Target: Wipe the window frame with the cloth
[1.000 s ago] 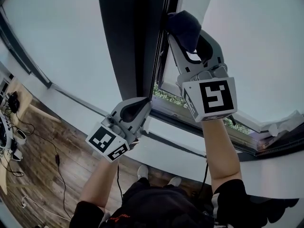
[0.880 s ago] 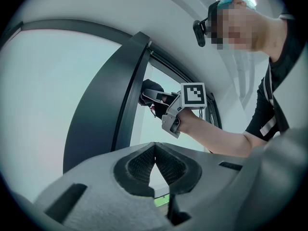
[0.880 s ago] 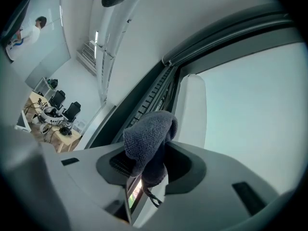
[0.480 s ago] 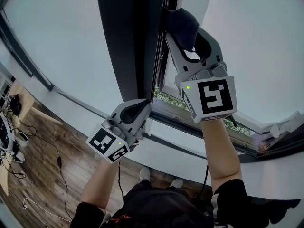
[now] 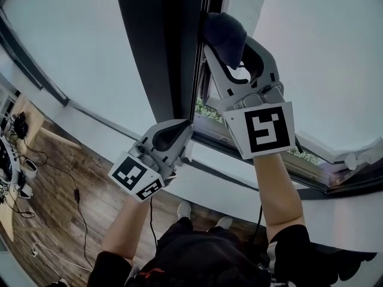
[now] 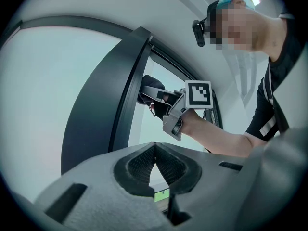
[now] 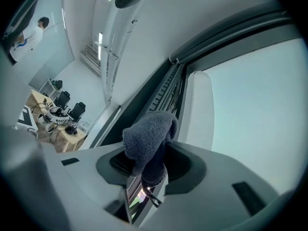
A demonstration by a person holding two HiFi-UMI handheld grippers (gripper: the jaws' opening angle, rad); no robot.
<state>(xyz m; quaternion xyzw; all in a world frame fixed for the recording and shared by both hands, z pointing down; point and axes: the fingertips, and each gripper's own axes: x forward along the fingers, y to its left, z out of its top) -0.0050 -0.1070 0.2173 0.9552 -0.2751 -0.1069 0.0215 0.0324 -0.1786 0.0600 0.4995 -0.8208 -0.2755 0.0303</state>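
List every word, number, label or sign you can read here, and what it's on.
No words, numbers or brand names are readable anywhere.
Right gripper's white cube: black-and-white square code pattern, not lettering.
Left gripper's white cube: same kind of pattern.

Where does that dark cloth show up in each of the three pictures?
Head view: cloth top centre, at the dark window frame.
Left gripper view: small, just above centre, beside the frame.
Right gripper view: centre, clamped in the right gripper.
Shared landmark: the dark window frame.
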